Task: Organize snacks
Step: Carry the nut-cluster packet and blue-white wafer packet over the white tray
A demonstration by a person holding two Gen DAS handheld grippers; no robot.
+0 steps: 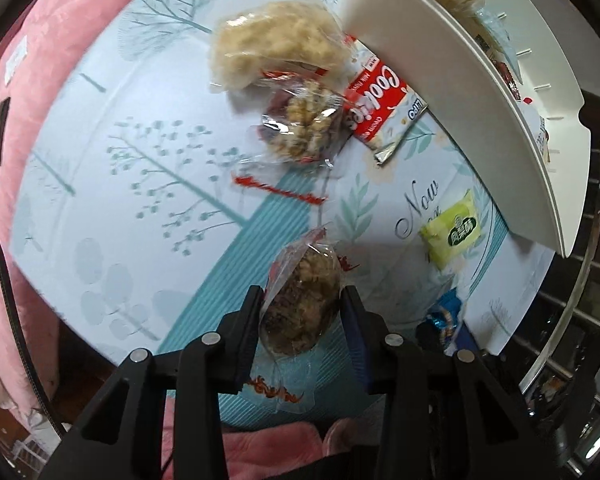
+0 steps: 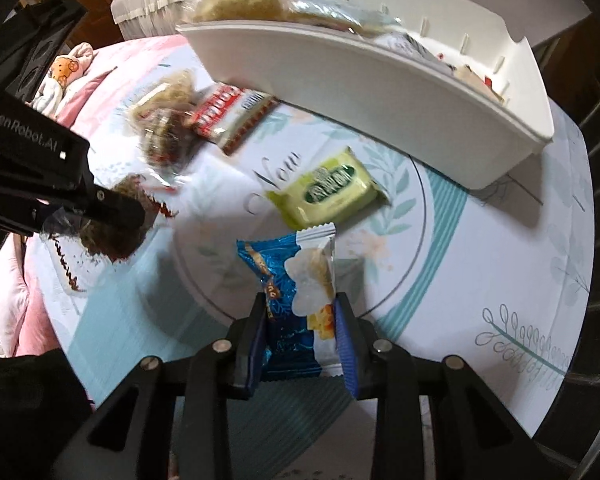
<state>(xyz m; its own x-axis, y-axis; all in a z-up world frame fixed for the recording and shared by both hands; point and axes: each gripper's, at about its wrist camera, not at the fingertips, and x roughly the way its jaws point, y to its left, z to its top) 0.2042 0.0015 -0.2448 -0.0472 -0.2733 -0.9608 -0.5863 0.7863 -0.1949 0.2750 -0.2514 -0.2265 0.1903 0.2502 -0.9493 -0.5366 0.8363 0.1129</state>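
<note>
Both tools clamp snacks: left tool (image 1: pixel 302 312) a walnut cake packet (image 1: pixel 300 304), right tool (image 2: pixel 300 320) a blue wafer packet (image 2: pixel 296 300). White bin (image 2: pixel 380 92) at 12 o'clock partly filled; 4 packets remain on the tabletop (image 2: pixel 480 260).

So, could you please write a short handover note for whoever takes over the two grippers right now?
Left gripper: shut on a clear-wrapped brown snack.
Right gripper: shut on a blue and white packet.
White bin: at the far side of the printed table, already holding several snacks.
Left on the table: green packet, red Cookies pack, pale puffed snack bag, another clear-wrapped brown snack.
Done: some snacks binned, two more gripped.
Left: probably drop both held packets in the bin, then collect the other four.
</note>
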